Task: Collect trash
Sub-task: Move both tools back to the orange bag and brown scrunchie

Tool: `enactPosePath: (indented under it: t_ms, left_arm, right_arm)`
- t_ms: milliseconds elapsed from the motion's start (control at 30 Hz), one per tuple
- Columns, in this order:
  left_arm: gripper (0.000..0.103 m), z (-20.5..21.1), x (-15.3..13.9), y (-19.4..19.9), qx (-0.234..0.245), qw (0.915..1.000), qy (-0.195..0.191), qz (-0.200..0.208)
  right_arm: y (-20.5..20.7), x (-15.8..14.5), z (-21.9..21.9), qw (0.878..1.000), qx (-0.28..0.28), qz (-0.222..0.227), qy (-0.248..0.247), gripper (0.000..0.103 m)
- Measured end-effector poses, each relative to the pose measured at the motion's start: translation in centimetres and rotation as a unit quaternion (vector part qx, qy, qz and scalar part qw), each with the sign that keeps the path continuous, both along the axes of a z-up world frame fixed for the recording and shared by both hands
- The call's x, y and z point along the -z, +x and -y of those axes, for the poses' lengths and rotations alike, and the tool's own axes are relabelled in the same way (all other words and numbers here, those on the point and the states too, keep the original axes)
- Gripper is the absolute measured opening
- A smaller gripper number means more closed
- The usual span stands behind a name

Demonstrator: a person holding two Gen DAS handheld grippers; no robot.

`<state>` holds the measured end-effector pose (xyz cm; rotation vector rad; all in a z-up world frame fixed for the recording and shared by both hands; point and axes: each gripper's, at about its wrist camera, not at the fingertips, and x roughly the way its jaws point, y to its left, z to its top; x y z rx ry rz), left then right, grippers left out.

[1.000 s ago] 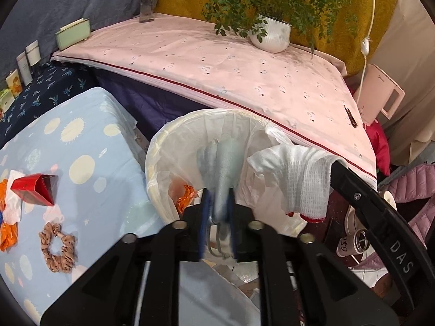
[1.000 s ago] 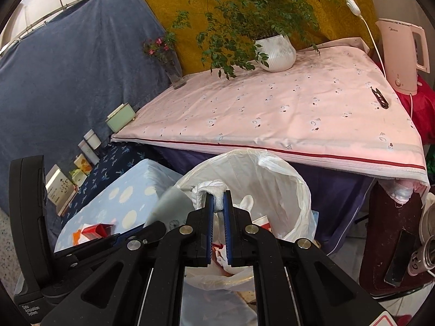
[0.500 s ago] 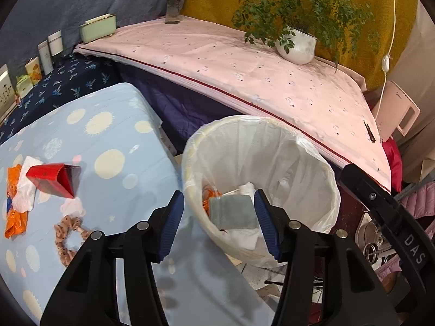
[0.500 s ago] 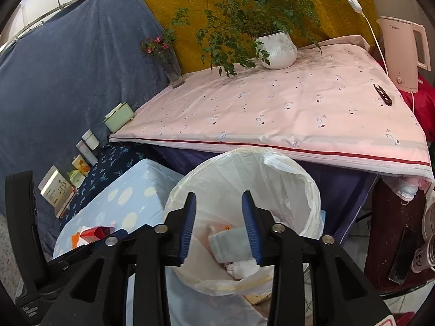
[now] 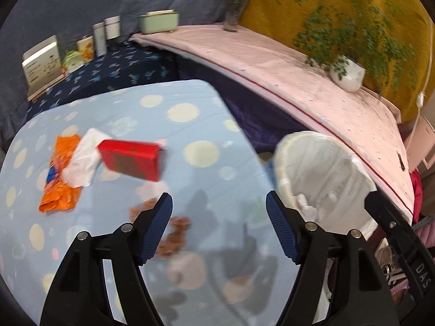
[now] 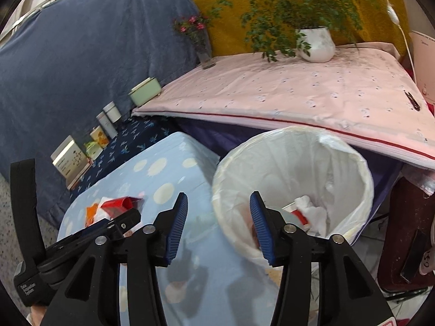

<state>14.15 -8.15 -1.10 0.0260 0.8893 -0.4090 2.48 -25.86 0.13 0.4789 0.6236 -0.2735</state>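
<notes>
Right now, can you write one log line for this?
left claw: open, empty | right claw: open, empty | bin: holds trash | red box: on table

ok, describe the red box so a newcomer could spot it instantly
Start at the light-blue dotted tablecloth left of the white-lined bin. Near its left side lies a small litter cluster. The red box is the only rigid item, beside a crumpled white tissue and orange wrapper.

Box, tissue and wrapper touching, at left on low table, scrunchie nearer; lined bin just right of table, crumpled tissues inside; potted plant on bed behind.
</notes>
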Motion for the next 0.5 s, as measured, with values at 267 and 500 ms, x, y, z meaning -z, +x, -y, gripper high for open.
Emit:
enactPosePath:
  t_ms: [267,500]
  left_arm:
    - [0.068,-7.5,1.2,2.0,-0.067,0.9977,0.004,-0.009]
    - [0.068,-13.0,2.7,3.6,-0.116,0.9929,0.022,-0.014]
  right_arm:
    - [2.6,1.3,-5.3,0.999,-0.046,-0.023,-0.003,0.049]
    - [4.8,3.0,-9.0,0.996,-0.076,-0.046,-0.003,0.049]
